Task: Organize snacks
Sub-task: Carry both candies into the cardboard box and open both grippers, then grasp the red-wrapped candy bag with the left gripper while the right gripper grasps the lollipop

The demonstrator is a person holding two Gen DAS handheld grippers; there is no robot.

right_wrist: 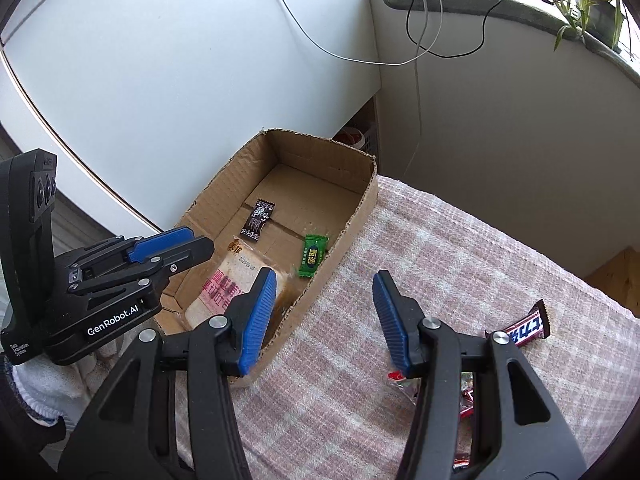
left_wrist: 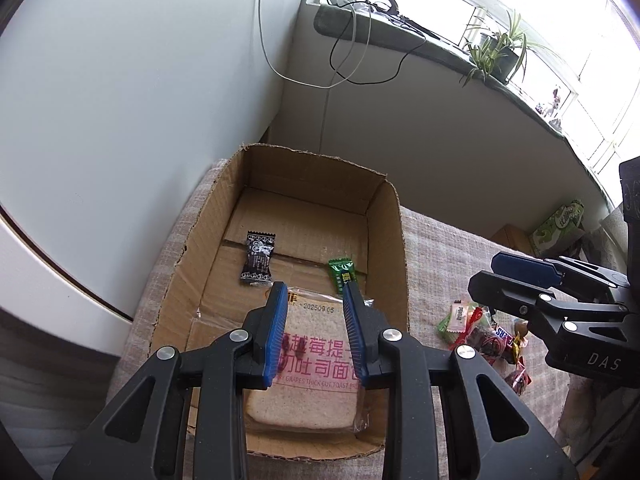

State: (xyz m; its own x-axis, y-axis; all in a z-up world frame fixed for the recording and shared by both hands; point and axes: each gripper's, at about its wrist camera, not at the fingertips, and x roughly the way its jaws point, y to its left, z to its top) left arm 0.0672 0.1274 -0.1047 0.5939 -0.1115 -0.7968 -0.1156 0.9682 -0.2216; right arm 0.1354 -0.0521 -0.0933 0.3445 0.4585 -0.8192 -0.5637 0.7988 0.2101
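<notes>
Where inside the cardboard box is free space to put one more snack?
The far end of the cardboard box, beyond the black candy and green candy, is bare. The near end is filled by the toast packet.

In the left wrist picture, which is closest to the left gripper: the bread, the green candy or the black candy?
From the left gripper:
1. Clear-wrapped toast bread slice, underneath the fingers.
2. Small green candy packet, beside the right fingertip.
3. Small black candy packet, farther back, left.
</notes>
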